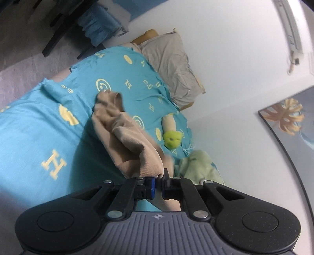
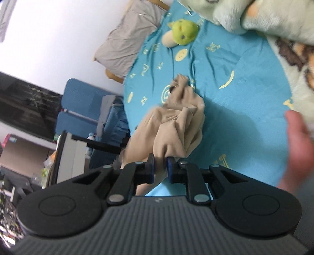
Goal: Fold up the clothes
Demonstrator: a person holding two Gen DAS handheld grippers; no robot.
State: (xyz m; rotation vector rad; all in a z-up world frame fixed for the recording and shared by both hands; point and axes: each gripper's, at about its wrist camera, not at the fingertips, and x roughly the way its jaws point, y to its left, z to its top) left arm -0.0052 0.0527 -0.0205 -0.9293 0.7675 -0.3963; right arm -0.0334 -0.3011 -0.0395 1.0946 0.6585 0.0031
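Pinching a fold of the beige garment (image 1: 125, 137), the left tool (image 1: 159, 181) is seen with its fingers drawn close together on the cloth. The same garment (image 2: 174, 125) is gripped by the right tool (image 2: 160, 166), whose blue-padded fingers (image 2: 170, 168) are pressed onto a bunched edge. The garment is held up crumpled over the bed (image 1: 29, 127), trailing from both tools toward the middle of the bed, where its far end appears to rest on the sheet. The bed is covered by a turquoise sheet printed with yellow letters and smiling faces. A green plush toy (image 1: 172, 138) is laid on the bed beyond the garment, toward the wall side. A grey pillow (image 1: 170, 64) is set at the head of the bed, against the white wall. A pale green blanket (image 2: 270, 17) is heaped at the edge of the bed next to the toy. A hand (image 2: 298, 145) is visible at the right edge of the right wrist view, over the bed, blurred. A framed leaf picture (image 1: 288, 119) is seen on the wall beyond the bed.
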